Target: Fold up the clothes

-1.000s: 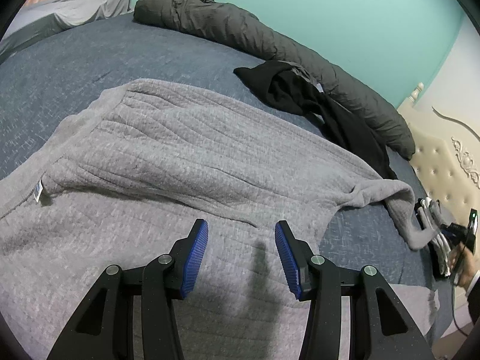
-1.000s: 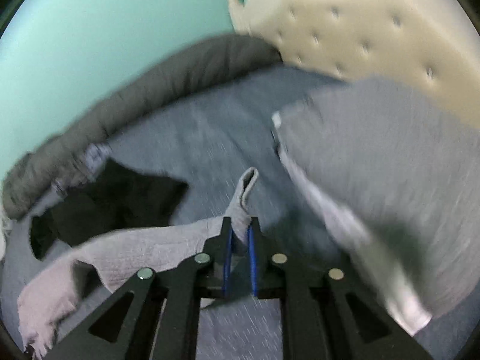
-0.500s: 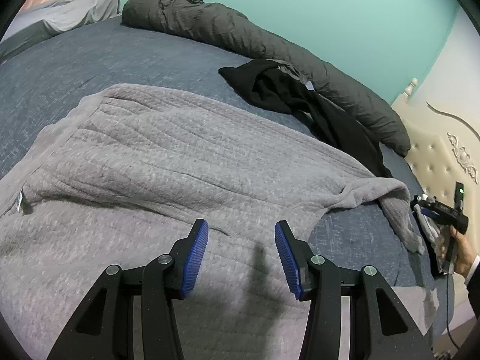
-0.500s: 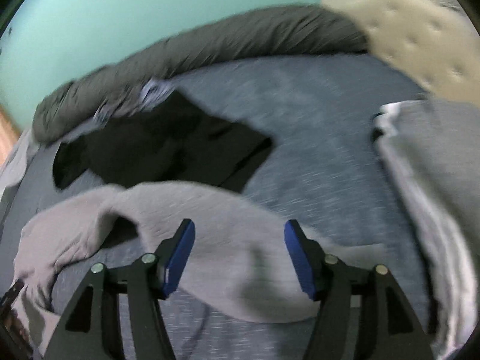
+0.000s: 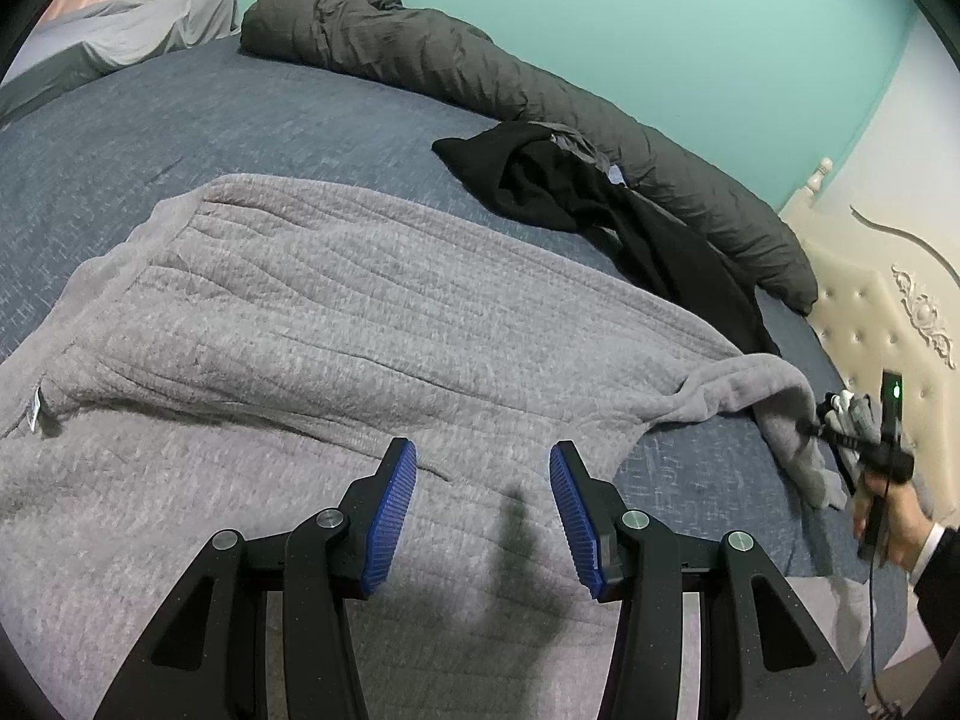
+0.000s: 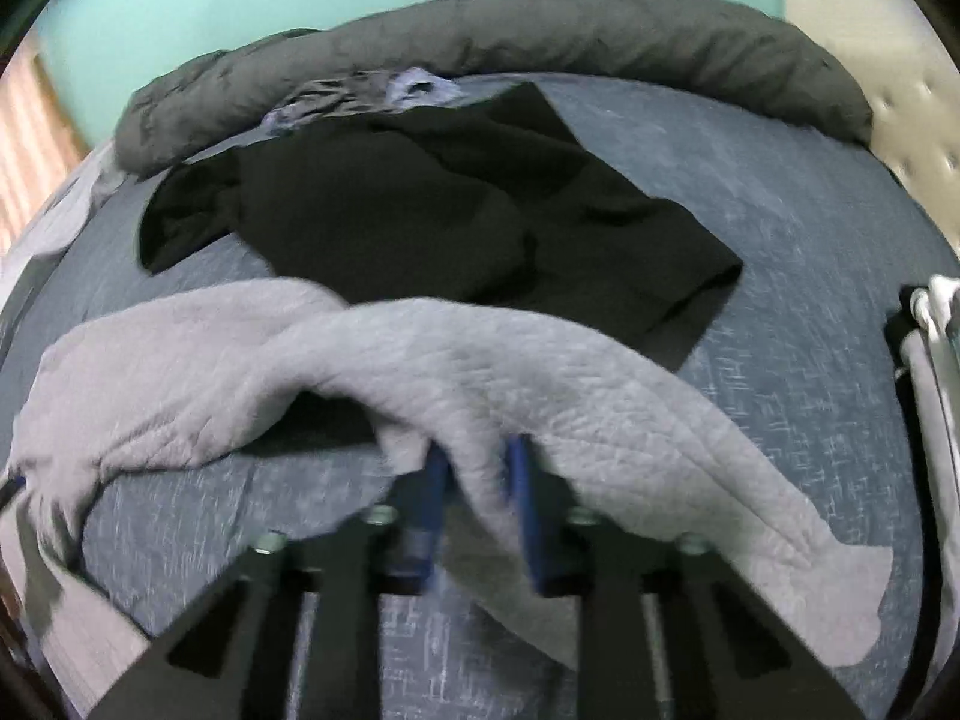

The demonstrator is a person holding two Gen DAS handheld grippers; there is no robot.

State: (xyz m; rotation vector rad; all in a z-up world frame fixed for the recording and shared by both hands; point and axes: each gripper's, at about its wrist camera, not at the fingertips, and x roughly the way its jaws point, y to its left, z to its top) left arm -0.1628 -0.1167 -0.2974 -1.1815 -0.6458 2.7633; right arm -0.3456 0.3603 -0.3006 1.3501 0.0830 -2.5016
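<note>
A grey knit sweater [image 5: 360, 312] lies spread on the blue bed cover [image 5: 180, 120]. My left gripper [image 5: 483, 480] hovers open over its body, with nothing between the blue pads. The sweater's sleeve [image 6: 600, 396] stretches across the right wrist view. My right gripper [image 6: 477, 468] is closing its jaws, and a bunched fold of the sleeve's near edge is pinched between the pads. In the left wrist view the right gripper [image 5: 822, 420] shows at the sleeve's far end, held by a person's hand [image 5: 888, 510].
A black garment [image 6: 450, 198] lies crumpled beyond the sleeve. A rolled dark grey duvet [image 5: 480, 60] runs along the teal wall. The cream tufted headboard [image 5: 888, 312] stands at the right. A stack of folded clothes [image 6: 936, 360] sits at the right edge.
My right gripper let go of the sleeve's cuff, opened wide, swung over along the sleeve and closed on its edge. The left gripper stayed nearly still and open.
</note>
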